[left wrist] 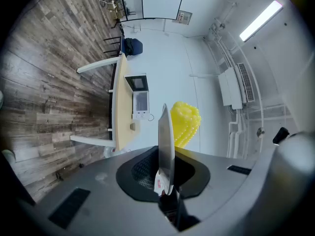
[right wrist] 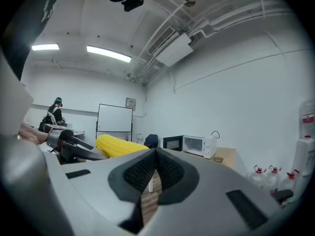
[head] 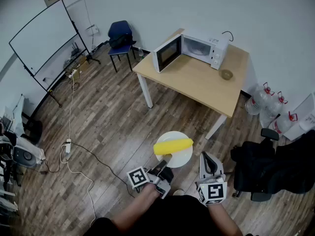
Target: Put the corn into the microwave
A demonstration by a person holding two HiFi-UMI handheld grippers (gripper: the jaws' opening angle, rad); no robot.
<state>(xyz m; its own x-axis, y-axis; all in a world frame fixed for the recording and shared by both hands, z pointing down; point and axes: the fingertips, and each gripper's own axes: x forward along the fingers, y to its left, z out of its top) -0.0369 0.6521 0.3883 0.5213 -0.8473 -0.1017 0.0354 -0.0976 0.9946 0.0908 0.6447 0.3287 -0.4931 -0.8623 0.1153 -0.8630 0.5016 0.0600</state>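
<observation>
Person stands on the wood floor (head: 108, 122), well short of the table (head: 197, 80), with a gripper in each hand.

Left gripper (head: 165, 161): jaws clamped on the rim of a white plate (head: 181, 157), on the edge farthest from the table. The plate is carried roughly level and pushed out toward the table. In the left gripper view it shows edge-on between the pads.

Corn (head: 173, 145): one yellow cob lying across the plate, crosswise to the gripper. It is well apart from the table and not yet in the microwave (head: 194, 47).

Right gripper (head: 207, 157): jaws closed together with nothing between them. It is just beside the plate, about as far back from the table as the left one.

The microwave sits on the table at the wall end. Its door (head: 166, 53) is swung wide open toward the table's left edge. A small bowl (head: 227, 74) is on the table just right of the microwave.

A blue chair (head: 120, 36) stands off the table's far left corner, and a whiteboard (head: 42, 43) is further left of the table. Water bottles (head: 266, 100) are on the floor right of the table by the wall. A black office chair (head: 275, 166) is draped in dark cloth, nearer the person than the table, on the right.
</observation>
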